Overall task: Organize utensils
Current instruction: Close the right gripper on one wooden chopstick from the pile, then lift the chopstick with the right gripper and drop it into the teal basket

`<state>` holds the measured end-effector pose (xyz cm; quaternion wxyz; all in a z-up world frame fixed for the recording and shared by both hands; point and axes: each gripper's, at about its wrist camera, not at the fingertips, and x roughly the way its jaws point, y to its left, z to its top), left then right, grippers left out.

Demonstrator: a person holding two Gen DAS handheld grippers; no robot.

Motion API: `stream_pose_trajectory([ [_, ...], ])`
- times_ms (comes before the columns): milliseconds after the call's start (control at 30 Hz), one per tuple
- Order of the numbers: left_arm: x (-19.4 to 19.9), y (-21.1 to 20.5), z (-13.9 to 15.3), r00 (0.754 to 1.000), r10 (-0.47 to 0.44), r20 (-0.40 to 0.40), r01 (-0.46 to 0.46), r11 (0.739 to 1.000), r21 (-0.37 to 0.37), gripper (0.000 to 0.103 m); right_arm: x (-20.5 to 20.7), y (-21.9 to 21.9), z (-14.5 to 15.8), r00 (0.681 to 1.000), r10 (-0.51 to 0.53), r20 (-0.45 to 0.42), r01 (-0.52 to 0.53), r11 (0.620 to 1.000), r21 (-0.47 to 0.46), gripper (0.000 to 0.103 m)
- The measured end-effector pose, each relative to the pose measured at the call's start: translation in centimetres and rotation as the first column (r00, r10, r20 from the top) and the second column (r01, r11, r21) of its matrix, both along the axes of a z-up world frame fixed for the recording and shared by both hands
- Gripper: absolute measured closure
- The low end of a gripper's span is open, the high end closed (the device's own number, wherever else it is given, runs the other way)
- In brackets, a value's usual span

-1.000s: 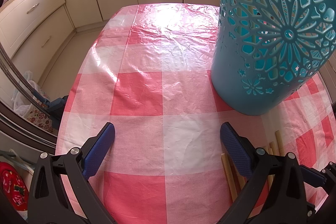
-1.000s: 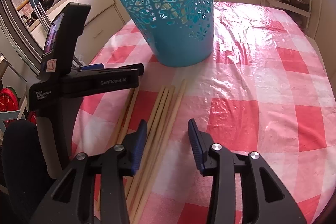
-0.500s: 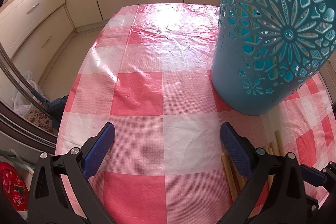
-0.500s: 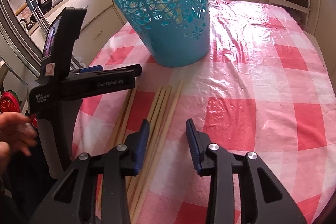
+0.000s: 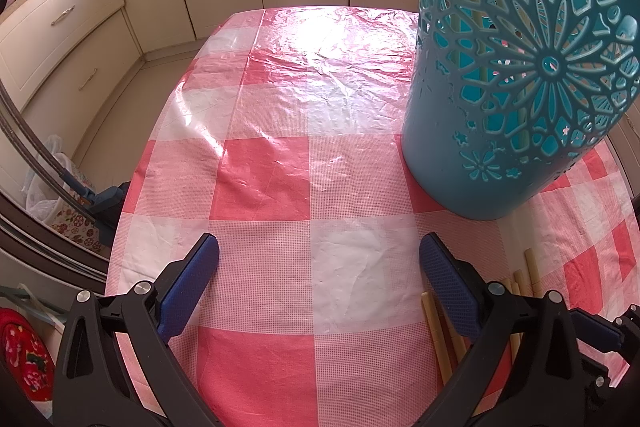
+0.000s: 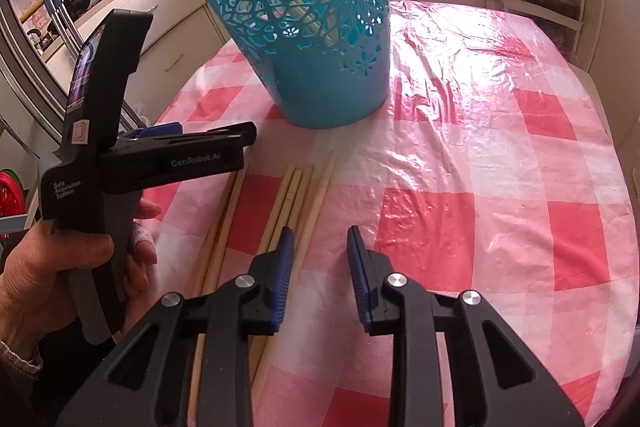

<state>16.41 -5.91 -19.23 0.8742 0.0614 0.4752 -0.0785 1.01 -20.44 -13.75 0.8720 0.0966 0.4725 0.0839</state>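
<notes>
Left gripper (image 5: 319, 269): my jaws spread wide, nothing between them, over the checked counter (image 5: 260, 167).
Right gripper (image 6: 320, 259): jaws apart, empty, low over the counter.
Chopsticks (image 6: 294, 195): loose on the cloth, just left of my right jaws.
Basket (image 6: 320, 39): teal, upright, beyond the chopsticks; more sticks show inside.

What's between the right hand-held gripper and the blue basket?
Right wrist view: loose chopsticks on the checked tablecloth, between right hand-held gripper and blue basket.
</notes>
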Motion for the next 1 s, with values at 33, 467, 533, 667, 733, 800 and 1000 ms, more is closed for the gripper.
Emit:
stream_pose_trajectory([
  [33, 0.0, 0.0, 0.0, 1.0, 0.003, 0.0, -0.003, 1.0, 0.0, 0.007, 0.1, 0.3, 0.0, 1.0, 0.0, 0.002, 0.0, 1.0, -0.023, 0.075],
  [467, -1.1, 0.0, 0.4, 0.999, -0.038, -0.03, 0.037, 0.999, -0.003, 0.007, -0.2, 2.1, 0.2, 0.997, 0.079, -0.003, -0.078, 0.975, -0.207, 0.093],
  [533, -1.3, 0.1, 0.5, 0.999, -0.036, -0.032, 0.036, 0.999, -0.002, 0.008, -0.2, 1.7, 0.2, 0.996, 0.085, -0.016, -0.086, 0.977, -0.193, 0.096],
  [667, -2.3, 1.1, 1.3, 1.0, 0.002, -0.002, -0.002, 0.999, -0.04, 0.008, 0.0, -0.5, 0.1, 0.999, 0.033, -0.043, -0.035, 0.998, -0.059, 0.097],
  [733, -3.0, 1.3, 2.2, 1.0, 0.002, 0.029, -0.001, 1.0, -0.03, 0.008, -0.1, -1.9, -0.1, 0.998, -0.001, -0.059, 0.003, 1.0, 0.028, 0.097],
  [800, -3.8, 1.2, 3.2, 0.998, -0.013, 0.06, 0.013, 1.0, -0.013, 0.008, -0.4, -3.1, 0.0, 0.998, -0.028, -0.063, 0.034, 0.995, 0.098, 0.097],
  [1000, -5.9, 1.1, 3.2, 0.999, -0.03, 0.035, 0.03, 0.999, -0.018, 0.007, -1.7, -6.3, 2.8, 0.996, -0.091, 0.019, 0.082, 0.96, 0.268, 0.097],
])
